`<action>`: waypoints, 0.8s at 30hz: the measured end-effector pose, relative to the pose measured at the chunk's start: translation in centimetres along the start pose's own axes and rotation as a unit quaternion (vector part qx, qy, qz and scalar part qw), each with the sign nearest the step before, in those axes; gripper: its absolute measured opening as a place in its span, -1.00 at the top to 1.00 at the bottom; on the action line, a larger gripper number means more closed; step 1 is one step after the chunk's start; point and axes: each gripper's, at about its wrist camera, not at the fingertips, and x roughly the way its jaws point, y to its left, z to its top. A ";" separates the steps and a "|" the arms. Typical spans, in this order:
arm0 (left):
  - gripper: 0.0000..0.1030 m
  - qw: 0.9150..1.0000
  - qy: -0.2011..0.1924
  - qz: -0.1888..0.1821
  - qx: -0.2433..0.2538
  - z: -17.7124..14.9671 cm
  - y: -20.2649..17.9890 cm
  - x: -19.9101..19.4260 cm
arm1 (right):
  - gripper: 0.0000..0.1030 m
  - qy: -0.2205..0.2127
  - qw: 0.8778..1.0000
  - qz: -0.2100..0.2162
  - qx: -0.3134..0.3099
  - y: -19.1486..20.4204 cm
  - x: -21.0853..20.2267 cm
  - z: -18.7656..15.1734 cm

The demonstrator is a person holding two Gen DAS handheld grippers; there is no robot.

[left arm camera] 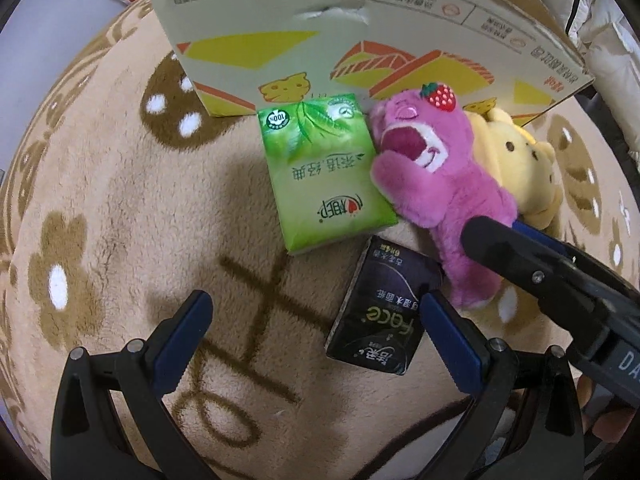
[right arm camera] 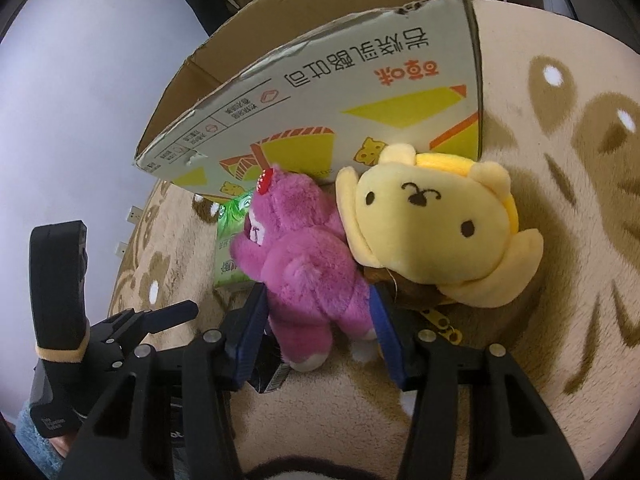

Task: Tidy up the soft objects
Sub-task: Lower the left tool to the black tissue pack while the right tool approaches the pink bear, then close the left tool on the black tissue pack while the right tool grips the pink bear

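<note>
Both wrist views look steeply down, close; share pink bear (left arm camera: pixel 436 184).

Beige plush rug (left arm camera: pixel 120 208) patterned with brown flowers and white dots. Printed cardboard box (left arm camera: pixel 360 32): cream panel, yellow and orange shapes, plain brown interior. Magenta plush bear (right arm camera: pixel 308 264) with red strawberry on its head. Pale yellow plush toy (right arm camera: pixel 432 232), black facial marks. Bright green tissue pack (left arm camera: pixel 324 168); black tissue pack (left arm camera: pixel 380 308).
</note>
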 end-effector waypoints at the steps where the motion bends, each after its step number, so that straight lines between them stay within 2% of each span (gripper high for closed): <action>1: -0.99 1.000 0.000 0.002 0.002 0.0 0.0 0.0 | -0.08 0.002 1.000 -0.001 0.000 0.0 0.0 0.0; 12: -0.99 1.000 -0.007 0.013 0.022 -0.1 -1.2 -0.1 | -0.09 0.002 1.000 -0.002 0.010 0.0 0.5 0.0; 20: -0.99 1.000 -0.010 -0.014 0.013 0.2 -0.5 -0.1 | -0.09 0.002 1.000 0.004 0.015 -0.8 -0.1 0.0; 24: -0.99 1.000 -0.009 -0.009 0.020 0.2 -0.5 -0.2 | -0.09 0.002 1.000 0.005 0.015 -0.9 -0.2 0.0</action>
